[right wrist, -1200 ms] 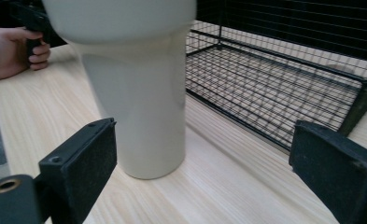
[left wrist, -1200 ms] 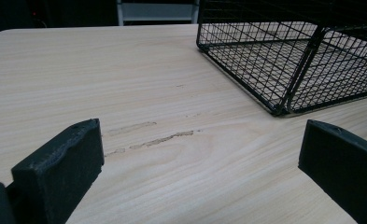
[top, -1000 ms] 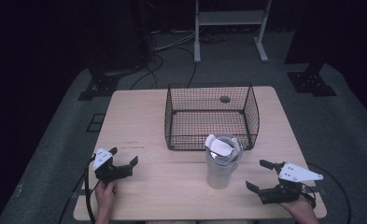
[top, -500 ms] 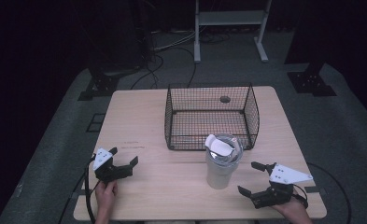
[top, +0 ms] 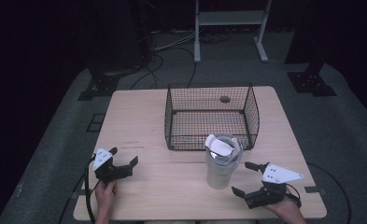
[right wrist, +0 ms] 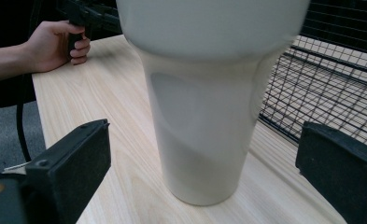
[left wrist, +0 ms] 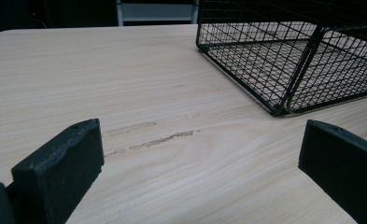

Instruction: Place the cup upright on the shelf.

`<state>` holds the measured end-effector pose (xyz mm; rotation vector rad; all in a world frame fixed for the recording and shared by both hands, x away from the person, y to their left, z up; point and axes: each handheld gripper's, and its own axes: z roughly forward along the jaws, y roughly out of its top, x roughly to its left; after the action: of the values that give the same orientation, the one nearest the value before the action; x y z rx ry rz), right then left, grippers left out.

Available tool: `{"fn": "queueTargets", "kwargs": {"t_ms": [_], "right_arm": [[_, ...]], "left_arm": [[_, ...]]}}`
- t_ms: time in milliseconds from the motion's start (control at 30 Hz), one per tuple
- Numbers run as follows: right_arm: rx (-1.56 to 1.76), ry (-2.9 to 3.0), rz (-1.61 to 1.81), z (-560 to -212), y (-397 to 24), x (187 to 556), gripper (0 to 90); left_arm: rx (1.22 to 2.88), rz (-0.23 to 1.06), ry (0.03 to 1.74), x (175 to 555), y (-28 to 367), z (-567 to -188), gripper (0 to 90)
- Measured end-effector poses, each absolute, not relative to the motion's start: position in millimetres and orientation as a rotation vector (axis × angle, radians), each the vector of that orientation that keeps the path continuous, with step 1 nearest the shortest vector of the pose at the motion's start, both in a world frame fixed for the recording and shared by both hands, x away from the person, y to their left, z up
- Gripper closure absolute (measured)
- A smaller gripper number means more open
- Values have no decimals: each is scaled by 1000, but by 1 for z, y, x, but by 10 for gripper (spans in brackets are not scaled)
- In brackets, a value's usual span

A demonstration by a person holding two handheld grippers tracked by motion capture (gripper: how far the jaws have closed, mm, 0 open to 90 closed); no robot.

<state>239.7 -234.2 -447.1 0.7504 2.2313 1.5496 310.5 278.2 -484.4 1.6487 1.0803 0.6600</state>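
The tall white plastic tumbler (top: 222, 162) stands upright at lower centre of the light wooden worktop (top: 144, 116), just before the black wire basket (top: 211, 115). Right tongs (top: 247, 179) open beside it: centre the jaws on its narrow base, close gently. Left tongs (top: 123, 157) open, idle.

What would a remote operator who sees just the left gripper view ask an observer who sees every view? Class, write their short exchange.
Operator: Besides the wire basket, what stands on the table?
Observer: A pale tumbler, upright, just in front of the basket's near wall.
Operator: Where is the right tool?
Observer: Right of the tumbler, jaws open toward it, not touching.
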Motion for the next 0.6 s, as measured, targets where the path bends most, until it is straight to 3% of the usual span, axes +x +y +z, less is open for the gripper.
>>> {"fn": "queueTargets", "kwargs": {"t_ms": [600], "right_arm": [[706,2232,1525,-445,-202,261,26]], "left_arm": [[1651,661,1084,311,279,-484,0]]}}
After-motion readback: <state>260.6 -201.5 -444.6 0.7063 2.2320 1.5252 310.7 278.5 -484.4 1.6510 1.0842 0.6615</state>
